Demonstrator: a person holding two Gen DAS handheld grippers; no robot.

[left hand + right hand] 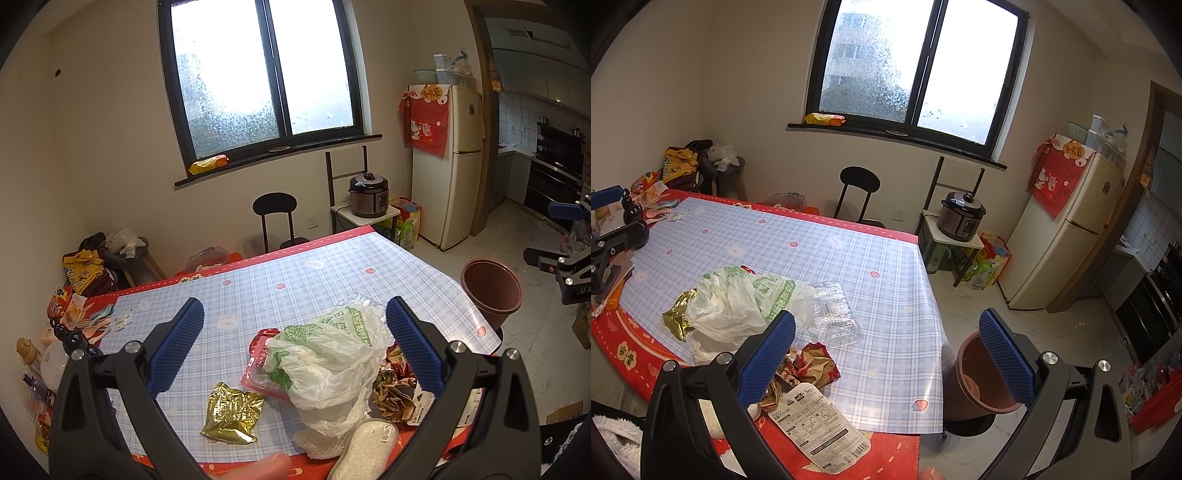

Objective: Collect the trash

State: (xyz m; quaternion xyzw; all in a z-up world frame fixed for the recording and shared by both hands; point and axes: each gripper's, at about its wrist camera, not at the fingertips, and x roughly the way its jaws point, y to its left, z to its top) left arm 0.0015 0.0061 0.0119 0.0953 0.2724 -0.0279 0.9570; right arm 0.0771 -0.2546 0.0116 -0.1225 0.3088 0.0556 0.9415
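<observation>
Both grippers, left gripper (294, 325) and right gripper (886, 338), spread wide (empty); white plastic bag (328, 354) under left; brown bin (979, 380) below right, contents unclear.

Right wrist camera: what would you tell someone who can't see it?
An open blue-padded gripper hovers over a checked table strewn with trash: a white-and-green plastic bag, a clear plastic tray, crumpled wrappers. A brown bin waits beside the table.

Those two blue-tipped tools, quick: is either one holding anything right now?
Left tool: open, holding nothing.
Right tool: open, holding nothing.
</observation>
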